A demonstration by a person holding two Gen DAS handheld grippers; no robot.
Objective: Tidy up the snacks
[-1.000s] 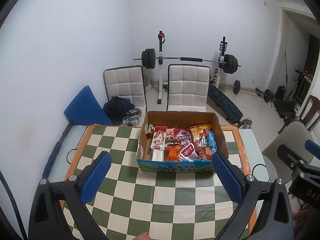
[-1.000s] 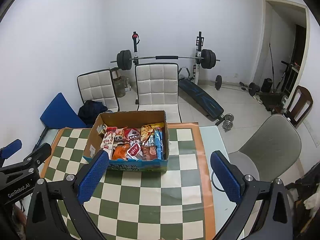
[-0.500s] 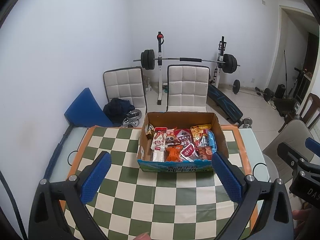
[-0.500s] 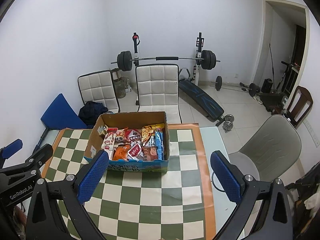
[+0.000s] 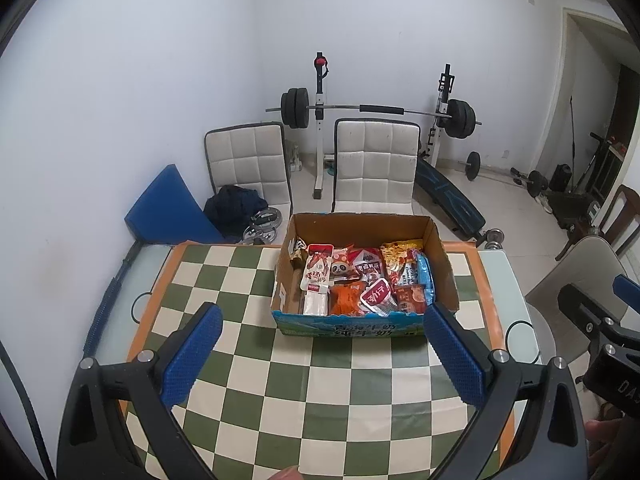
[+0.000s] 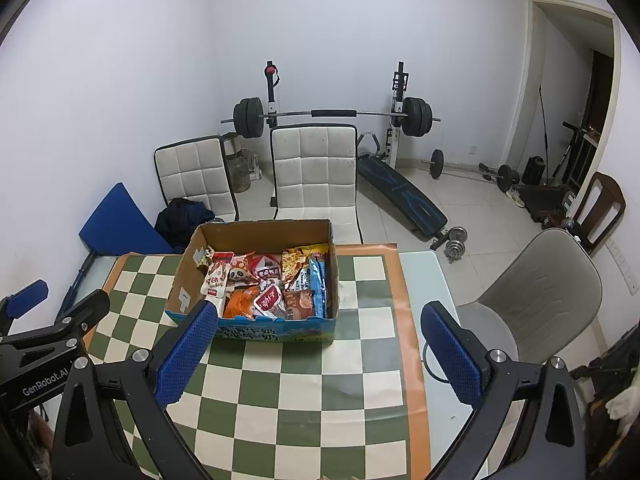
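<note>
Table: checkered cloth (image 5: 304, 392), bare of loose packets in both views.
Left gripper (image 5: 320, 354): mine, fingers wide apart, holding nothing, short of the box.
Right gripper (image 6: 316, 354): same, spread and empty.
Box (image 5: 352, 326): open, mid-table.
Snacks (image 5: 360, 284): all inside it, packed side by side.
Progress: fits sorted, or awaiting sorting; can't tell.

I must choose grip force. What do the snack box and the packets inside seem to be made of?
The snack box: cardboard, seemingly; raw brown inner walls, printed blue front. The snack packets: probably thin plastic film, judging by the shiny, crinkled, printed wrappers. Both look light and easily crushed.
</note>
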